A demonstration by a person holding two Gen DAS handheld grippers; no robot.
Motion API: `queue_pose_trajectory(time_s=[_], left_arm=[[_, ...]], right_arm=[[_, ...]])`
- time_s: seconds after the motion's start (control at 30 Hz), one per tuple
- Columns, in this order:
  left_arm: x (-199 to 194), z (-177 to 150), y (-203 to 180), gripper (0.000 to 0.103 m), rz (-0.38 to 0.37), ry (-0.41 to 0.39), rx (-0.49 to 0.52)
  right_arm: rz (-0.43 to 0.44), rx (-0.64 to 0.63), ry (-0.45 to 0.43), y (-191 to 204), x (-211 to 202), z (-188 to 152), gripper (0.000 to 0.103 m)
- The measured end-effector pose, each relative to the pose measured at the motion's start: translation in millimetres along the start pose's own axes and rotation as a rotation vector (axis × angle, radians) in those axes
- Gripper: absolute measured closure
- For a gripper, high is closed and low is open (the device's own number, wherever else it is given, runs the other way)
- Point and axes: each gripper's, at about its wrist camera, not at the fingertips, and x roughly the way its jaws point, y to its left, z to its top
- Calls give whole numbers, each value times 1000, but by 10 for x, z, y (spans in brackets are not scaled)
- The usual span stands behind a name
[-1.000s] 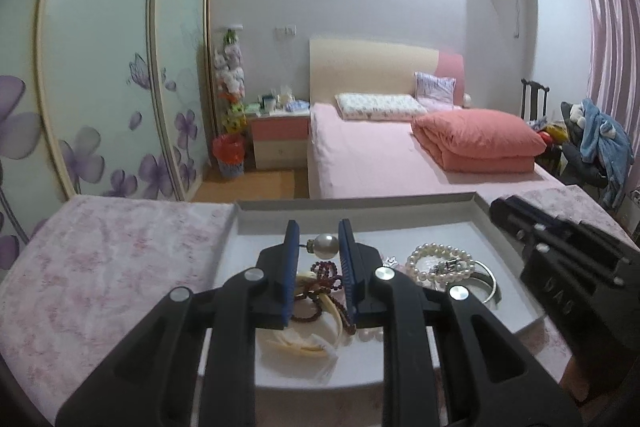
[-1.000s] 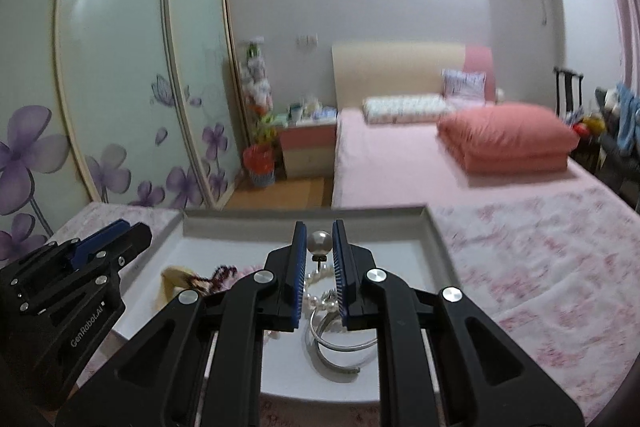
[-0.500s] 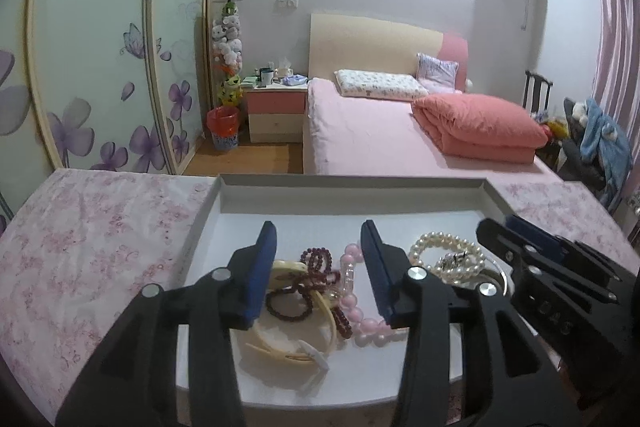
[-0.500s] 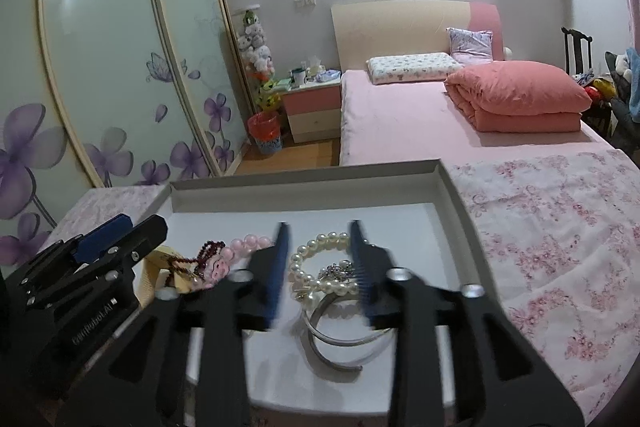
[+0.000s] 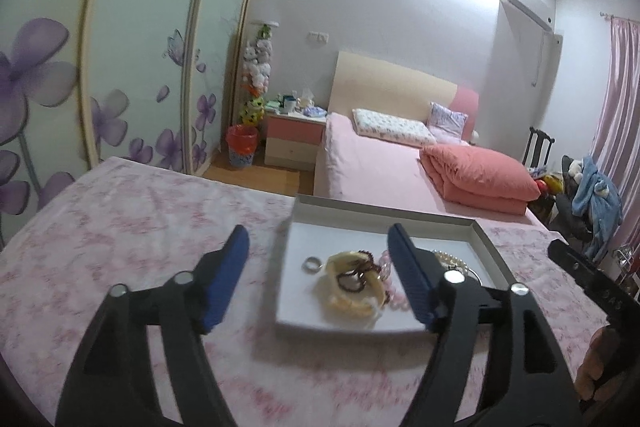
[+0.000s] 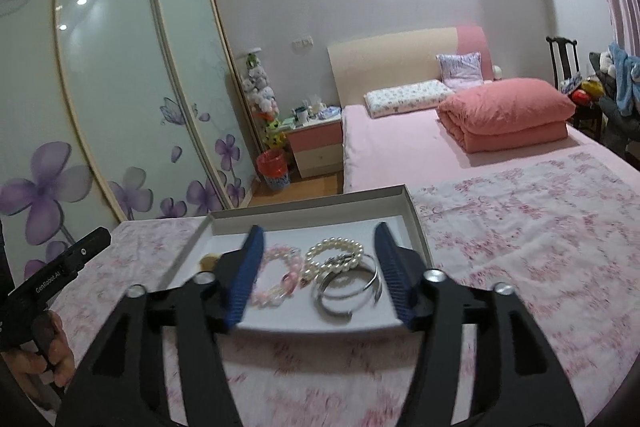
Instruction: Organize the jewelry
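Both claws, left gripper (image 5: 316, 277) and right gripper (image 6: 318, 267), have just been opening, nothing between them; pick single pieces from the tray (image 6: 308, 209) at lower centre, avoiding tangles.

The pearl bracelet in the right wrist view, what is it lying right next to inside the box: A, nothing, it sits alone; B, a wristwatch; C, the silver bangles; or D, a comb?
C: the pearl bracelet lies against the silver bangles in the white box, with the pink bead bracelet on its other side.
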Motion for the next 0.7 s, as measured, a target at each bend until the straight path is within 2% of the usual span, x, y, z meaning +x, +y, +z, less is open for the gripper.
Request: queue_pose_trajectory(time_s=[0.07, 0.2, 0.33, 0.53, 0.7], left_arm=[[-240, -71, 53, 21, 11, -24, 8], [-606, -187, 79, 5, 27, -71, 31], [-885, -335, 92, 4, 43, -102, 47], [-1095, -519, 48, 4, 96, -122, 73], [-1191, -659, -62, 4, 140, -147, 122]], right_arm=[[7, -5, -19, 69, -212, -43, 24], [25, -15, -56, 201, -552, -138, 11], [-12, -40, -80, 303, -776, -249, 2], [-115, -101, -98, 381, -949, -466, 2], [-128, -92, -95, 301, -1027, -643, 2]])
